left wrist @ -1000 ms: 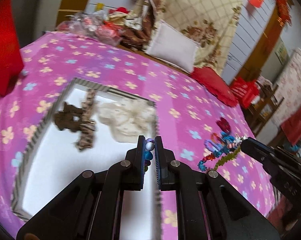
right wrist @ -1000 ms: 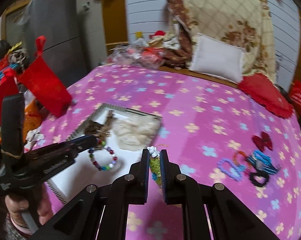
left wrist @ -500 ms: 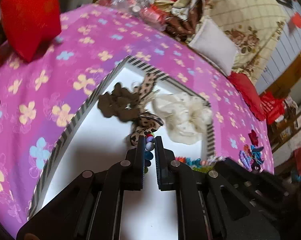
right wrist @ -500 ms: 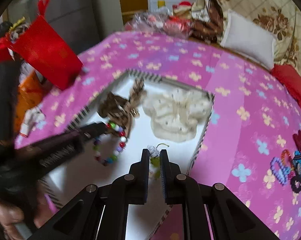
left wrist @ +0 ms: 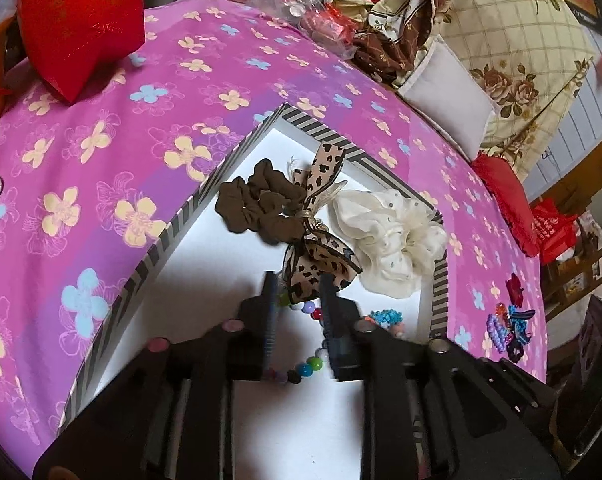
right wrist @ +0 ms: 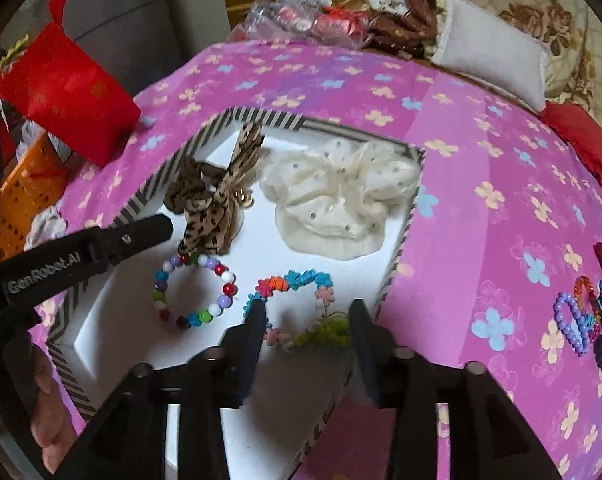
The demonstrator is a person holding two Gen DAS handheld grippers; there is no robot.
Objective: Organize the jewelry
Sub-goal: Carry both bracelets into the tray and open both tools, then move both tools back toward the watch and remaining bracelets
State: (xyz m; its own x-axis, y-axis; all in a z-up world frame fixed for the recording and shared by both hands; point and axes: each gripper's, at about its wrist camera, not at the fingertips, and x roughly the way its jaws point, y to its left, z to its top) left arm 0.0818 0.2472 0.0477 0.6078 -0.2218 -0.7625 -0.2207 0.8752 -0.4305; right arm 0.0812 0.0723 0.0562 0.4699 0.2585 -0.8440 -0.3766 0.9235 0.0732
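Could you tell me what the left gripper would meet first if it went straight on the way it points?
Probably the leopard-print bow: it lies just past the open left gripper, with the bead bracelet on the tray floor between its fingers. Depth is unclear.

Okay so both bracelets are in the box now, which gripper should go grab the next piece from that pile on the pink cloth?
Right, probably. The right gripper is open over the tray's right edge, the side nearest the leftover pile. The left gripper, also open, sits further left, over the beaded bracelet.
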